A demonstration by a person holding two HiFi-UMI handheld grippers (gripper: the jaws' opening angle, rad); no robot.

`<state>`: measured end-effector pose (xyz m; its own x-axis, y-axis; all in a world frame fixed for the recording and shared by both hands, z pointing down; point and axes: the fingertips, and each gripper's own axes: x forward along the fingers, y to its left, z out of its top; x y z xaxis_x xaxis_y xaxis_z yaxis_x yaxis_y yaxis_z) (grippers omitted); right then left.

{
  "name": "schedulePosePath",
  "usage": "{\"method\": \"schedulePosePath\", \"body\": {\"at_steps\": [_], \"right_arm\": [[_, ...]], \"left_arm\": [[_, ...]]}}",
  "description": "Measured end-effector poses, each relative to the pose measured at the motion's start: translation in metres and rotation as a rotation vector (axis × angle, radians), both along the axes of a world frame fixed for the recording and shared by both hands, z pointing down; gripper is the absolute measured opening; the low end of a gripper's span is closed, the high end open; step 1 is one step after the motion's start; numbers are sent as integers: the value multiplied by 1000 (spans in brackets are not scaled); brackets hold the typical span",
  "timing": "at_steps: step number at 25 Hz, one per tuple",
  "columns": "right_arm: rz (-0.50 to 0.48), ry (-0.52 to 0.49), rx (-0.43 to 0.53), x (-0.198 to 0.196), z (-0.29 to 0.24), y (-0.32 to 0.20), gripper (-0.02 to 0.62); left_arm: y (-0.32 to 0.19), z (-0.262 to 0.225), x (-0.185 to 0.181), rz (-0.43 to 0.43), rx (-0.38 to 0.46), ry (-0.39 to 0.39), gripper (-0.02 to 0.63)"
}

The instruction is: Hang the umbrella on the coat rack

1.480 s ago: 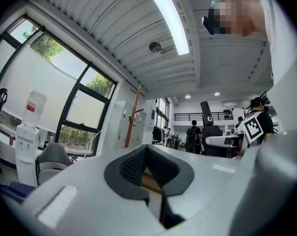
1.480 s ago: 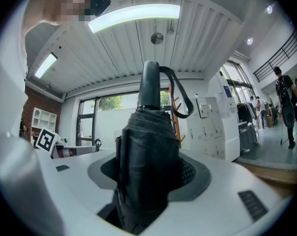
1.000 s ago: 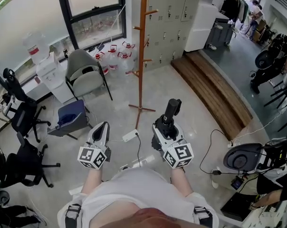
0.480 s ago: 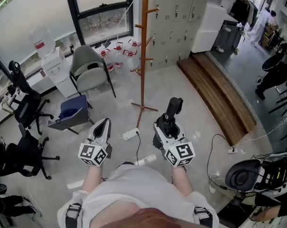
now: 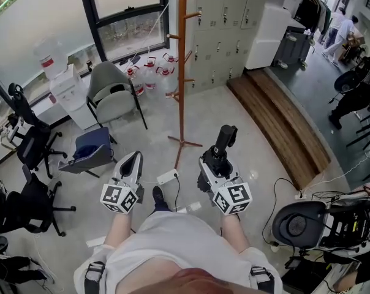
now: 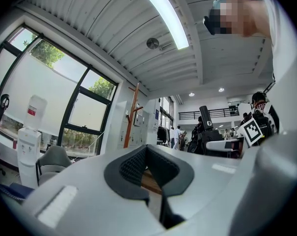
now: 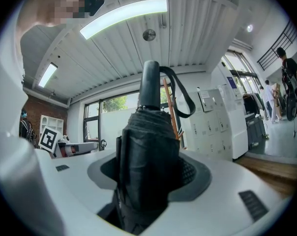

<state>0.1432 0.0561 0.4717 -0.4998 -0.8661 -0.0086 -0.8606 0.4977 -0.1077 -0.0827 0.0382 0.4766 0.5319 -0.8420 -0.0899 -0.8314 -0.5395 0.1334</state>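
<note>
Black umbrella (image 5: pixel 225 138) is being clamped by the right gripper (image 5: pixel 215 161), well short of the coat rack (image 5: pixel 182 60). A step toward it is being taken, so hanging is not yet possible. Left gripper (image 5: pixel 132 160) is being kept closed, empty.

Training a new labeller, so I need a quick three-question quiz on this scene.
1. True or false: the left gripper holds the folded umbrella.
2. The coat rack stands: A) on the wooden platform; B) upright, ahead of both grippers; C) toppled on the floor.
3. Fill in: the umbrella's handle carries a black ___.
Key: 1 false, the right gripper holds it; 2 B; 3 strap.
</note>
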Motion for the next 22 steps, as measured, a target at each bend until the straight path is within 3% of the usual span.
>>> {"method": "schedulePosePath", "body": {"at_steps": [8, 22], "right_arm": [[31, 13, -6, -14, 10, -75, 252], [167, 29, 45, -64, -15, -236, 252]], "left_arm": [[-86, 10, -15, 32, 8, 14, 9], [-268, 10, -74, 173, -16, 39, 9]]}}
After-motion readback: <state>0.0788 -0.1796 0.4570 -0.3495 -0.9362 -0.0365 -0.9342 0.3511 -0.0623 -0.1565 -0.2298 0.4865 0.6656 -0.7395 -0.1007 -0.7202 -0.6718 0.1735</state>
